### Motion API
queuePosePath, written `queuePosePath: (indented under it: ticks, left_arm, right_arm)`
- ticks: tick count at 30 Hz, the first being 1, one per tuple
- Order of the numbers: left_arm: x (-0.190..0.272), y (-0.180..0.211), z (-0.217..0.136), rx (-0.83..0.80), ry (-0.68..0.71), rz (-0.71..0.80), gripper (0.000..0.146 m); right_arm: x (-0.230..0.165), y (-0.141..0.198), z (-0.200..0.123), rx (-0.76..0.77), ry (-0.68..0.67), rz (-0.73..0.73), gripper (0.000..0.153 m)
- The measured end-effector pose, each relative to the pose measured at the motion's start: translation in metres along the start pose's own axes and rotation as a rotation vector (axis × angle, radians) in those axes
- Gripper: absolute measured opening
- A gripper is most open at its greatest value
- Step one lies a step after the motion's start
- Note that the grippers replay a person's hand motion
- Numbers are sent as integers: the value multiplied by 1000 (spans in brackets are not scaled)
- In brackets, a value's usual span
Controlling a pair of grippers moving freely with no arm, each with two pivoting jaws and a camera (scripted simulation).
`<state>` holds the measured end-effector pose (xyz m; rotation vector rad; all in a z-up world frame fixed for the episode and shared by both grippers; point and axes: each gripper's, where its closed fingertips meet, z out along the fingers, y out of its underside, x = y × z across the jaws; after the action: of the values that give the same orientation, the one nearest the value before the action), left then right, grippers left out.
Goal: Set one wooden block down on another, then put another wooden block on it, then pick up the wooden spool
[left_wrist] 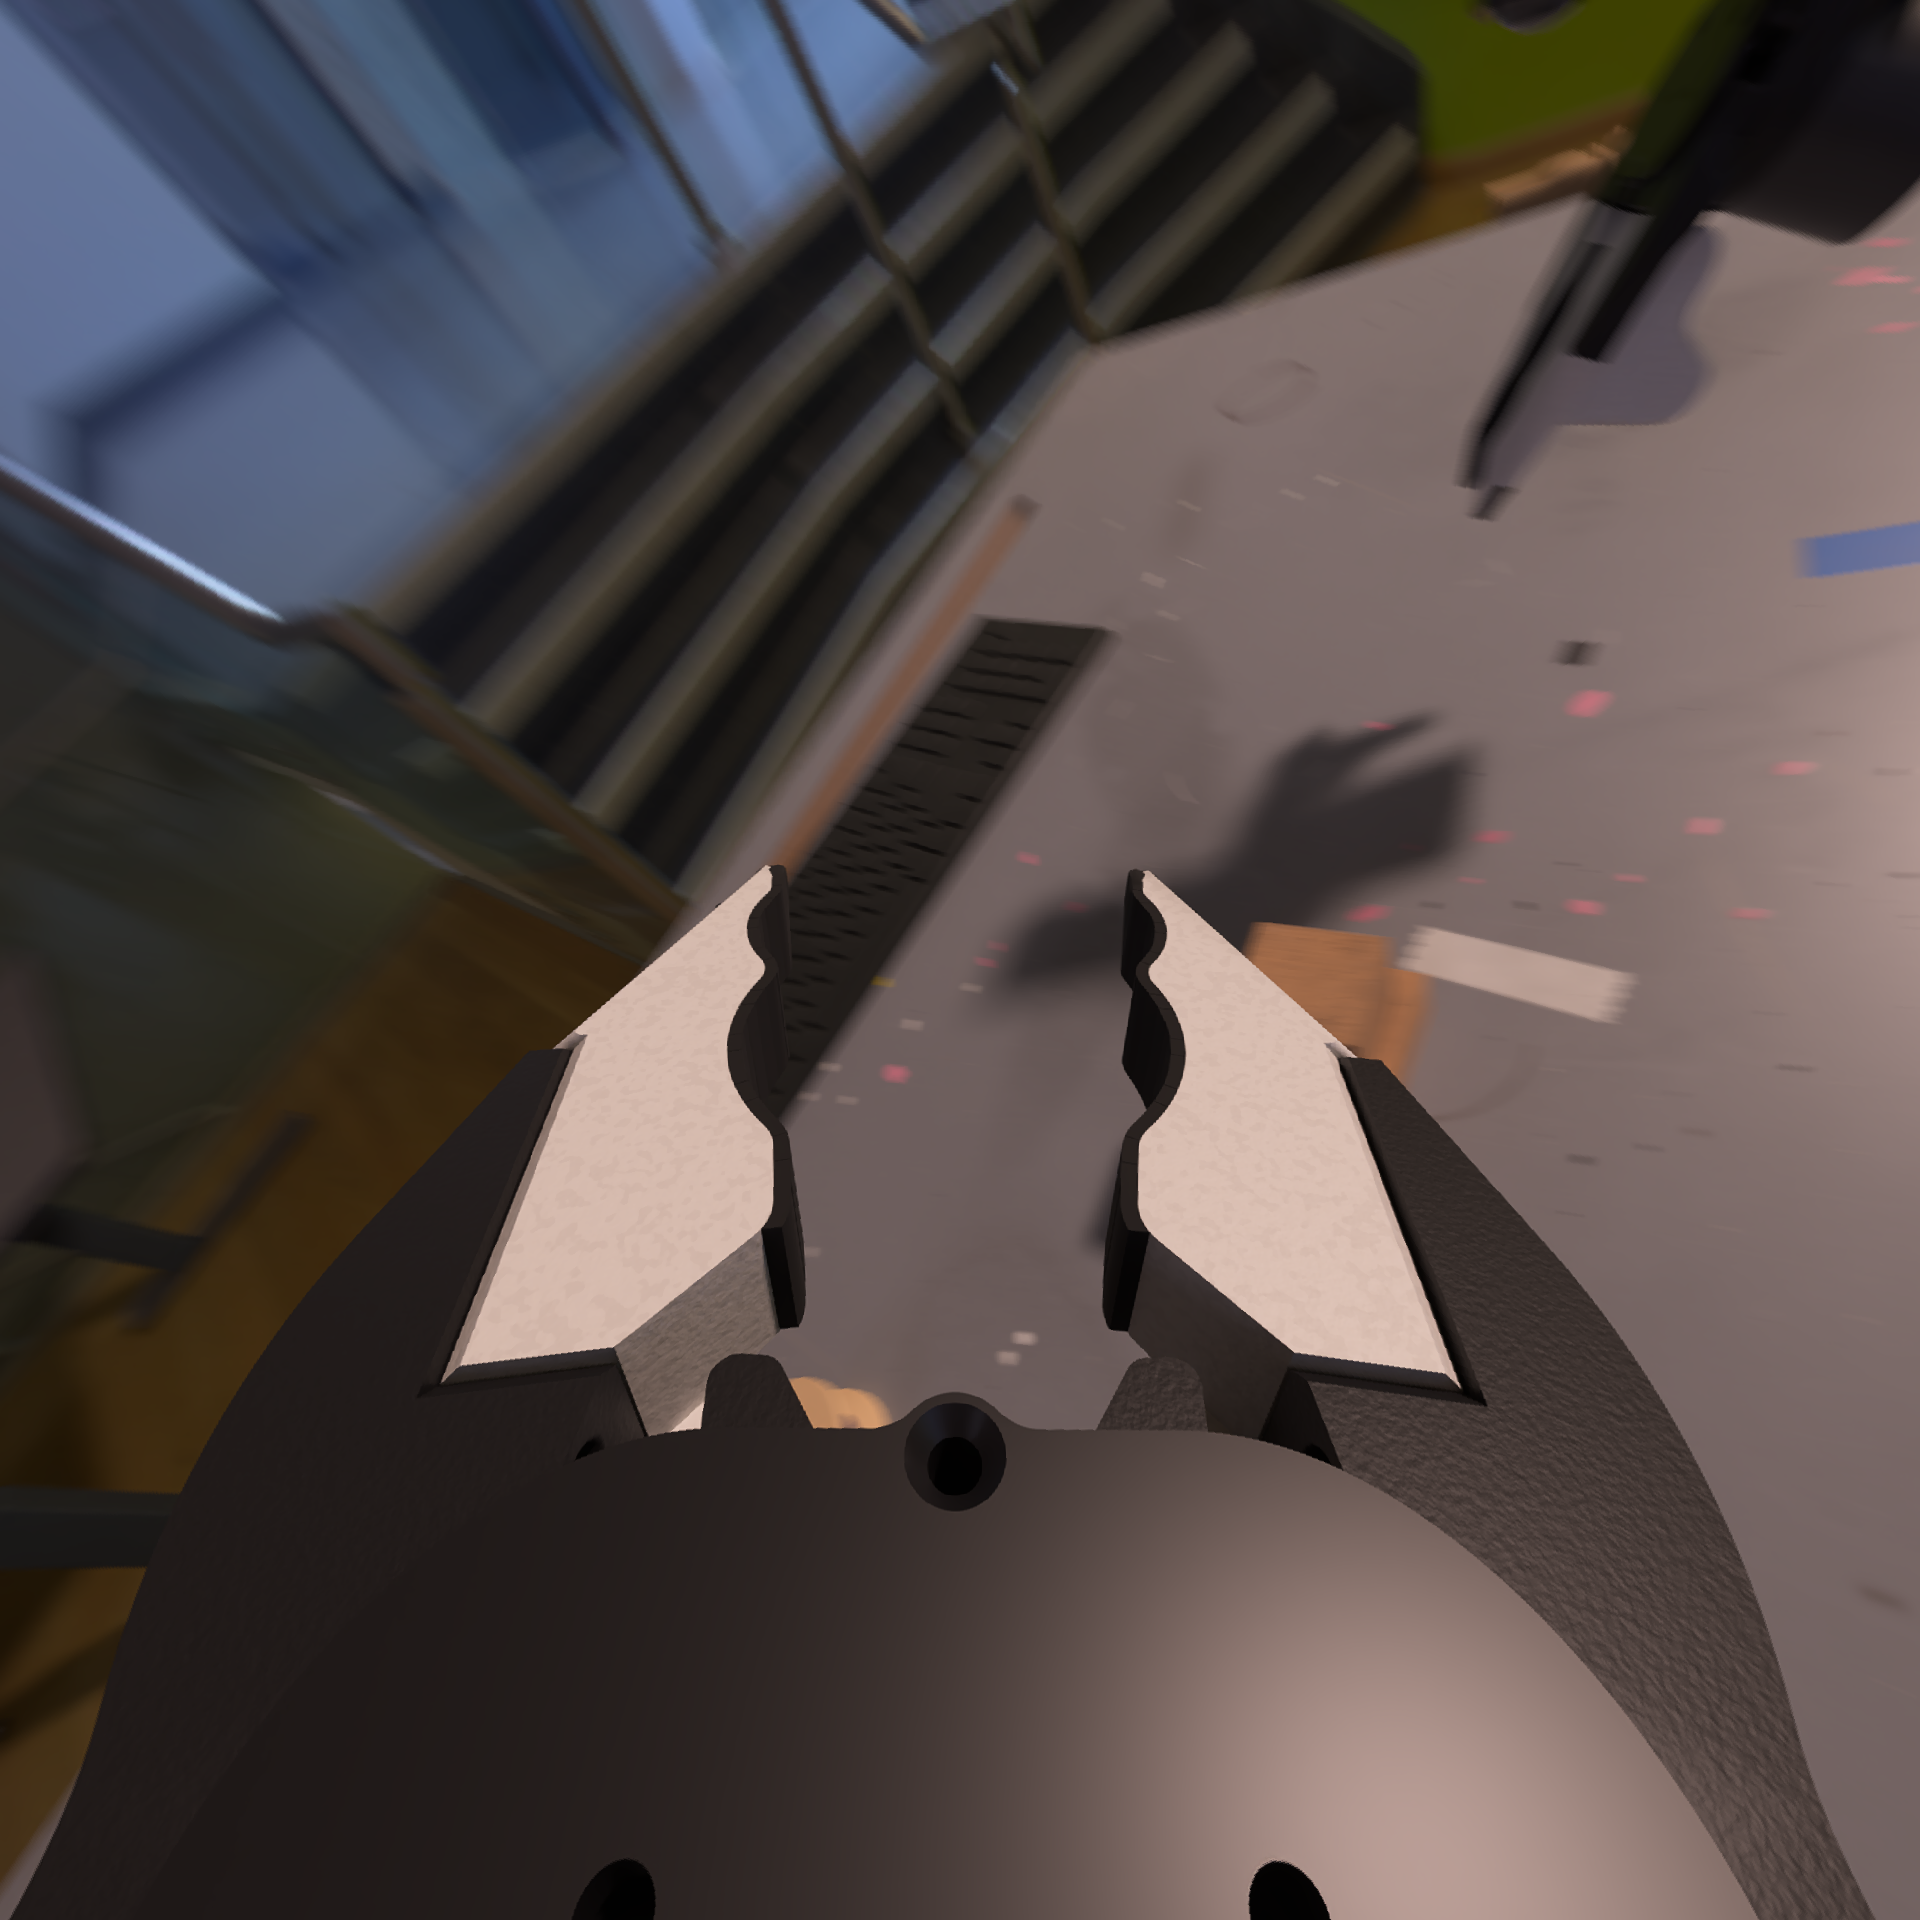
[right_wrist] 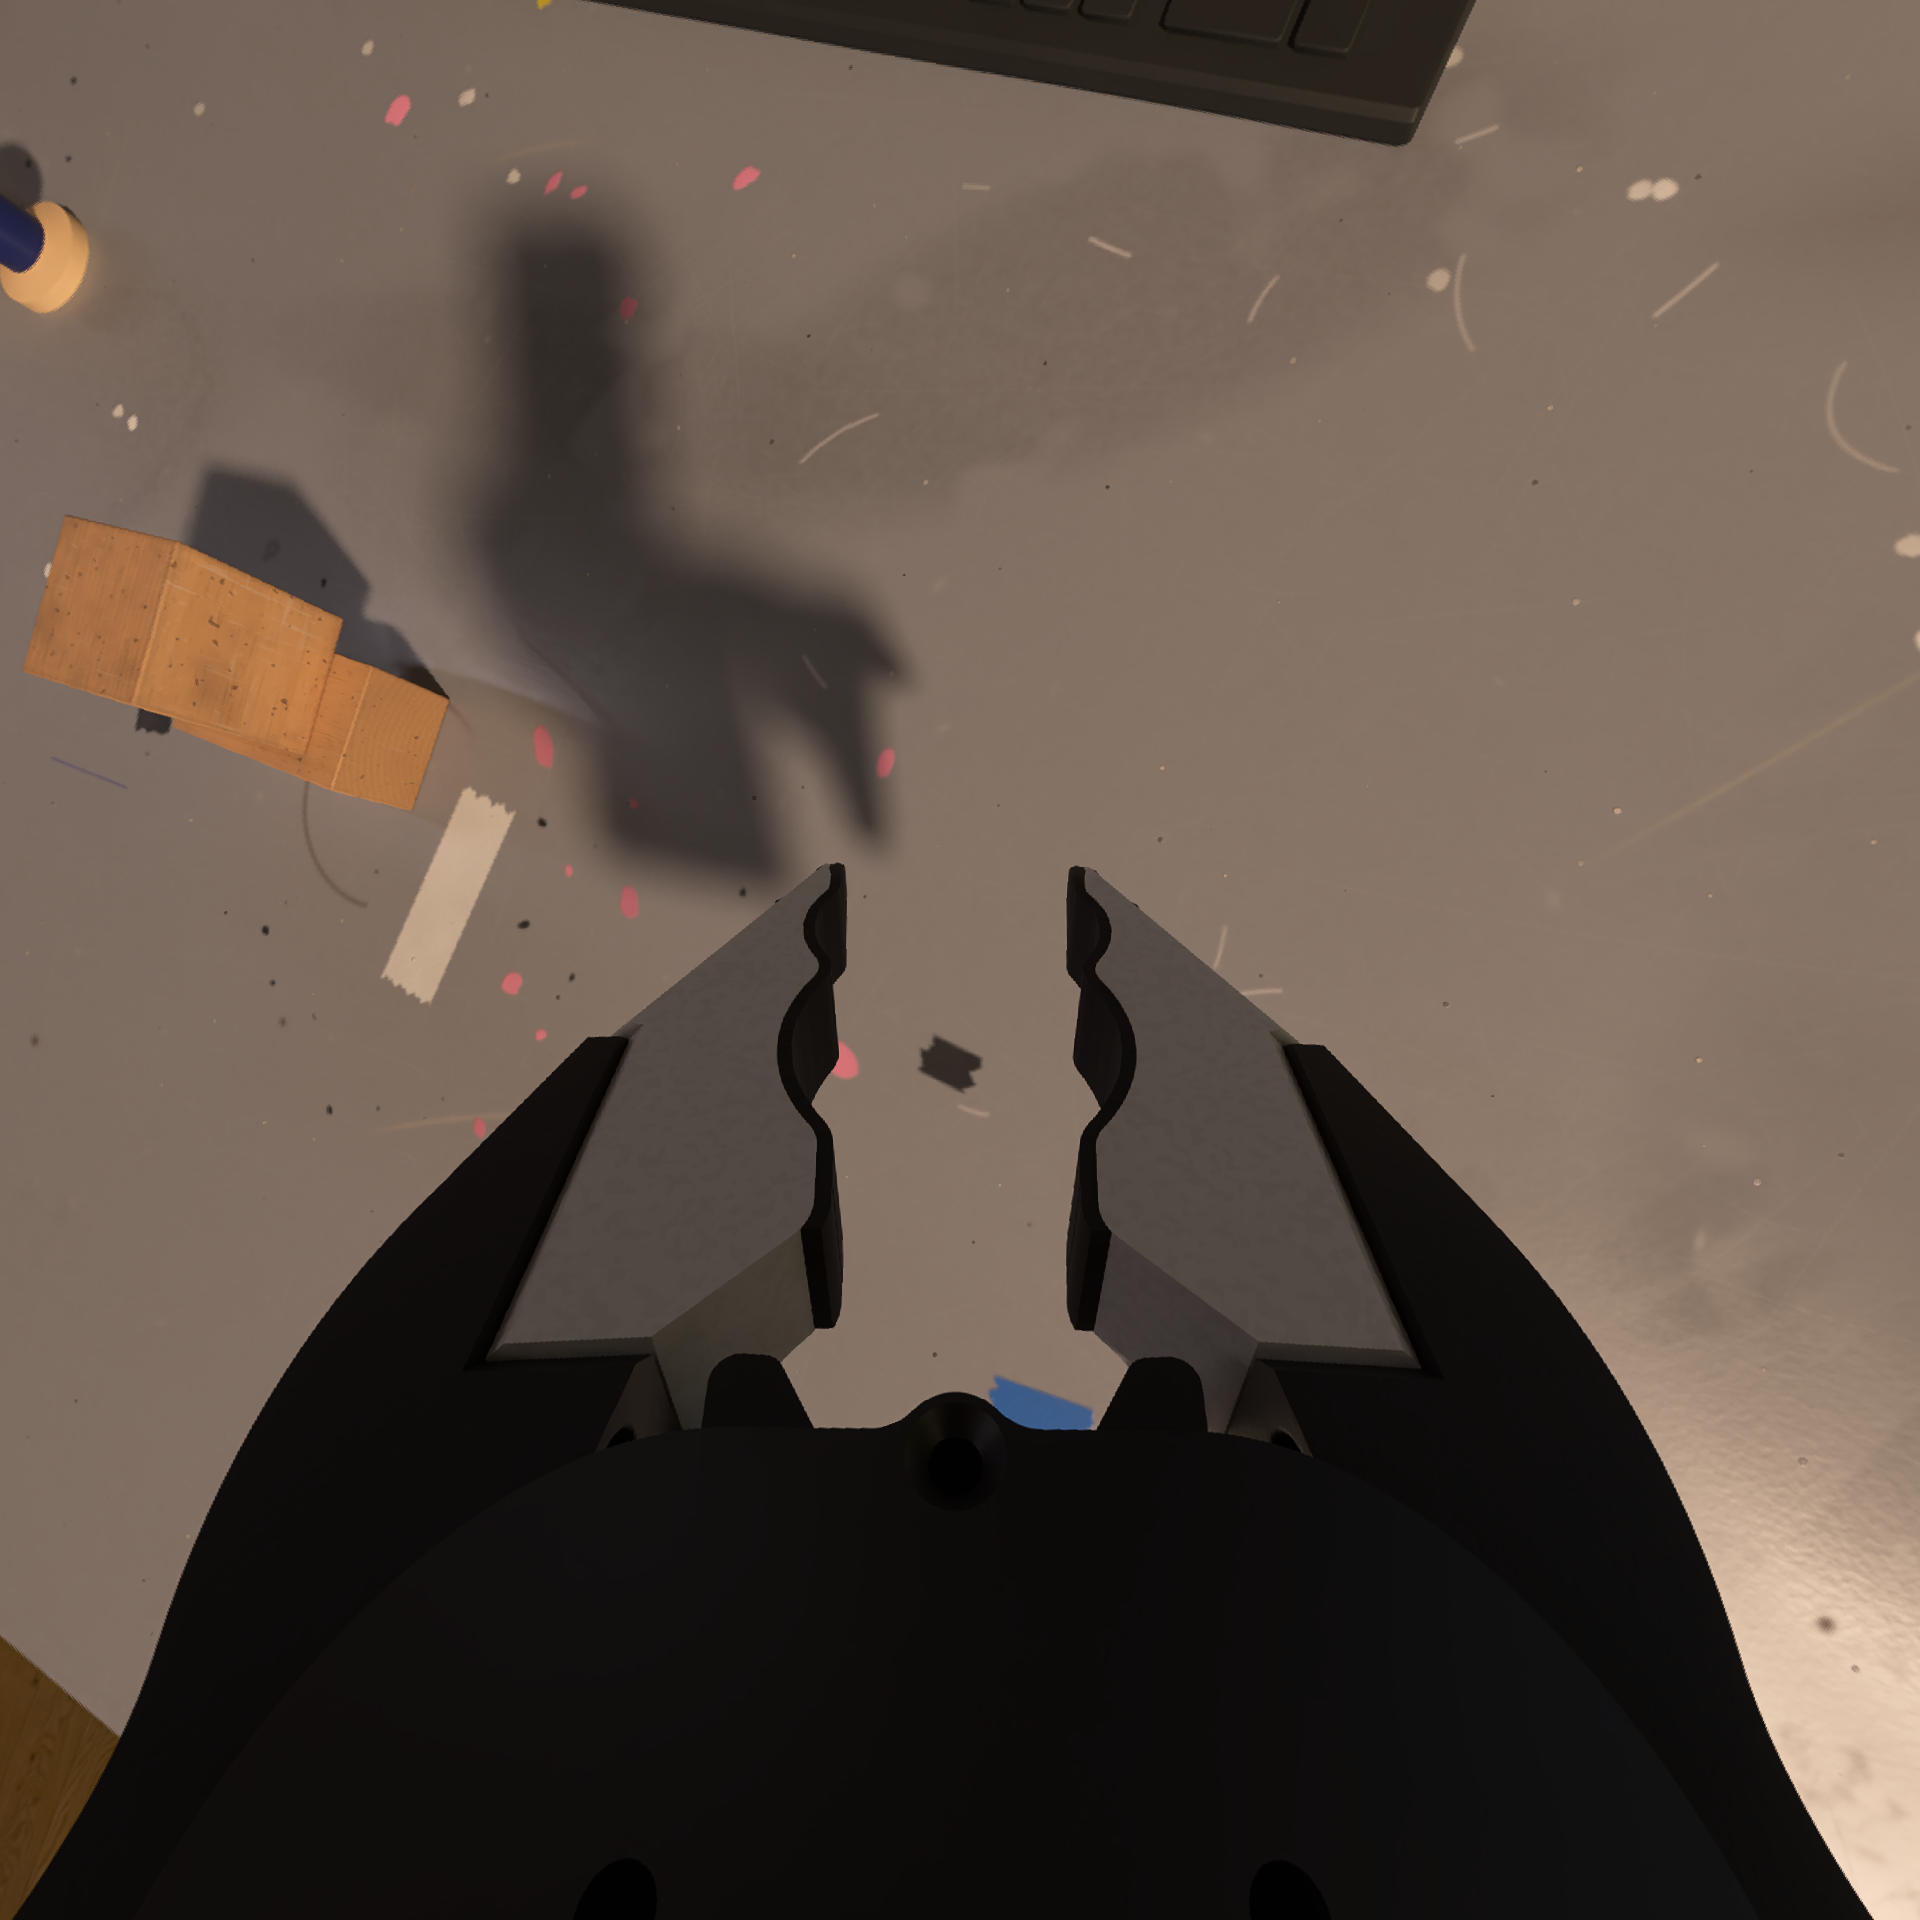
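In the right wrist view, wooden blocks (right_wrist: pixel 234 660) stand stacked on the grey table (right_wrist: pixel 1351 623) at the left. How many blocks are in the stack is not clear. The wooden spool (right_wrist: pixel 50 265), wound with blue thread, lies at the far left edge. My right gripper (right_wrist: pixel 958 883) is open and empty, above bare table and well right of the blocks. My left gripper (left_wrist: pixel 956 894) is open and empty; a wooden block (left_wrist: pixel 1340 977) shows just behind its right finger. A tan rounded piece (left_wrist: pixel 844 1403) peeks out under its base. The right gripper (left_wrist: pixel 1538 416) also hangs at the top right of the left wrist view.
A dark keyboard (right_wrist: pixel 1143 52) lies at the table's far side; it also shows in the blurred left wrist view (left_wrist: pixel 935 821). Strips of white tape (right_wrist: pixel 447 894), blue tape (right_wrist: pixel 1039 1403) and black tape (right_wrist: pixel 951 1062) lie flat. The table edge (right_wrist: pixel 62 1704) runs at the lower left.
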<state>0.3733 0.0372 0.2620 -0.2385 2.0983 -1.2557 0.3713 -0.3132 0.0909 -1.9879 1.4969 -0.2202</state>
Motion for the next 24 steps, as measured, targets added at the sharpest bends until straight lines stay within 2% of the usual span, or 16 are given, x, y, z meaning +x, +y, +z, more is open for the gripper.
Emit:
queuePosePath:
  ticks: [2, 3, 5, 11, 14, 17, 20, 24]
  left_arm:
    - [-24, 12, -24, 77, -122, 66, 60]
    - [-34, 25, -30, 47, -147, 63, 59]
    - [-54, 63, -34, -125, -184, 11, 62]
    - [-92, 196, -30, -626, -90, 51, 60]
    - [-101, 247, -35, -824, 7, 30, 59]
    - [-109, 281, -40, -949, 79, 28, 56]
    - [-115, 308, -43, -1060, 134, 8, 58]
    - [-115, 325, -39, -1099, 194, -25, 60]
  right_arm:
    - [0, 0, 1, -3, 2, -2, 42]
    - [0, 1, 2, -9, 3, -2, 42]
    - [1, 3, 5, -24, 6, -4, 43]
    - [2, 10, 12, -67, 17, -6, 43]
    - [2, 11, 14, -73, 15, -6, 43]
    - [4, 12, 15, -80, 20, 0, 43]
    - [6, 15, 17, -92, 22, 2, 43]
    - [9, 17, 18, -102, 22, 6, 43]
